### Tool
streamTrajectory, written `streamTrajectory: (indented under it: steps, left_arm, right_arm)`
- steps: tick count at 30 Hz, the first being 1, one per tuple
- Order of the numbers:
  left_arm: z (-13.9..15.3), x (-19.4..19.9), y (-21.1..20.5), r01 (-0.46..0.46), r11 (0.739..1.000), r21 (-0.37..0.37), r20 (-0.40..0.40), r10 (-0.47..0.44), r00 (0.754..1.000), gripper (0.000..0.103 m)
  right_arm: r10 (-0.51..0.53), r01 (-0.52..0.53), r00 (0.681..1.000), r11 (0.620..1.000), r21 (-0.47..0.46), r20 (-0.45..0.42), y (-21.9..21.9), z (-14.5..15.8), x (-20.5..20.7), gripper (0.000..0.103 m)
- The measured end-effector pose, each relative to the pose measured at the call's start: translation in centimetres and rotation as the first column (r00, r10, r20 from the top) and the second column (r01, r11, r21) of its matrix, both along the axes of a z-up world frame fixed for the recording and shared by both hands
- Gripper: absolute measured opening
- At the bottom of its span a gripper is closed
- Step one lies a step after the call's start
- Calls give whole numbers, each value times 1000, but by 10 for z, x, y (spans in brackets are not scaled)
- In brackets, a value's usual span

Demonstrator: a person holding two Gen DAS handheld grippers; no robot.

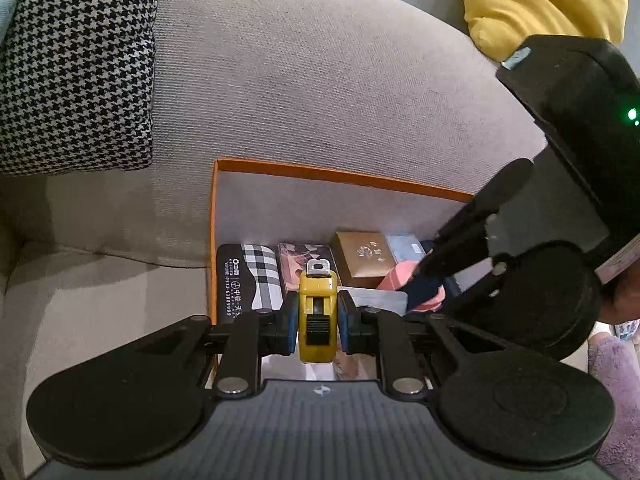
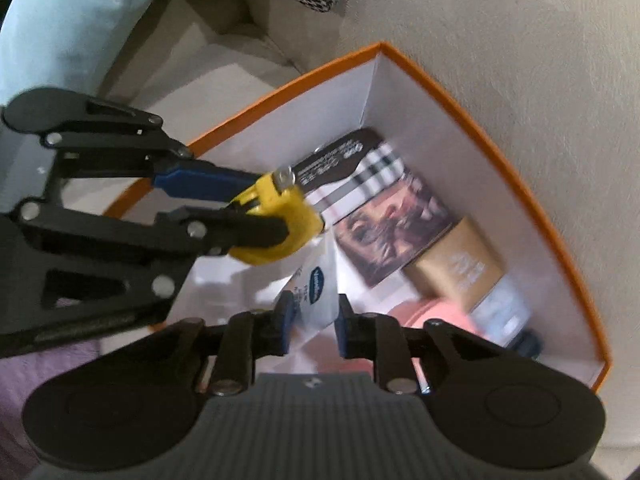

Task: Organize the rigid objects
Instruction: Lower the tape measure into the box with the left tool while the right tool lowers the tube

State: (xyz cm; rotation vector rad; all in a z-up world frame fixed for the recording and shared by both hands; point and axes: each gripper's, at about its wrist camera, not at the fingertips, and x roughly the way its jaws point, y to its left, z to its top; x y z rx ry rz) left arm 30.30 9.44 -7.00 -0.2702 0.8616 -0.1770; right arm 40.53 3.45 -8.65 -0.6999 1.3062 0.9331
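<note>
the left gripper is clamped on a yellow tape measure, blue pads pressed against both of its flat sides, the metal hook tab pointing forward. it hangs over the orange-rimmed box, which sits on a grey sofa; from the right wrist view the tape measure is above the box's near left part, not touching the floor of it as far as can be told.

the right gripper is closed narrowly on a white vaseline packet; the blue oval logo reads "vaseline", and the smaller print under it is too blurred to read. the packet is inside the box, near its front.

along the far wall of the box lie, from the left corner: a black and plaid case with white print along its edge, partly legible as a phone line ending "63889999" with chinese characters; beside it a dark patterned box; then a gold box with a small pale emblem and characters too small to read; then a pale blue item, mostly hidden by the right gripper. a pink object lies in front of the gold box.

behind the box on the sofa, a houndstooth cushion is to the left and a yellow cushion to the right.
</note>
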Motion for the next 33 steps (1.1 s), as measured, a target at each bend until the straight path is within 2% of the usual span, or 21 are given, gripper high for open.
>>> streamTrajectory:
  steps: [3, 6, 9, 12, 20, 24, 27, 33]
  left_arm:
    - [-1, 4, 2, -7, 1000, 5, -4, 7, 1000, 21]
    - [0, 5, 3, -2, 1000, 13, -4, 2, 1000, 21]
    - [0, 8, 2, 8, 1000, 23, -8, -8, 1000, 21]
    - [-2, 11, -1, 21, 999, 30, -15, -21, 1000, 21]
    - [-9, 13, -6, 37, 999, 39, -31, -36, 999, 21]
    - [-8, 14, -10, 57, 997, 45, -37, -56, 998, 21]
    - [-9, 15, -15, 89, 995, 42, -55, -86, 995, 21]
    - [-21, 25, -31, 122, 988, 99, -182, -102, 978, 21]
  right_arm:
    - [27, -27, 999, 1000, 0, 30, 3, -7, 6, 30]
    - [7, -7, 1000, 1000, -7, 25, 2, -15, 13, 31]
    - [23, -23, 1000, 998, -51, 14, 3, -28, 10, 32]
    - [62, -59, 997, 995, -85, 39, 1, -36, 1, 34]
    - [21, -15, 994, 998, -54, 104, -15, -17, 5, 43]
    - [11, -8, 991, 1000, -21, 136, -25, -1, 3, 41]
    - [-34, 31, 983, 999, 16, 183, -33, 10, 1, 30]
    - [-108, 93, 964, 993, 73, 244, -45, 15, -12, 30]
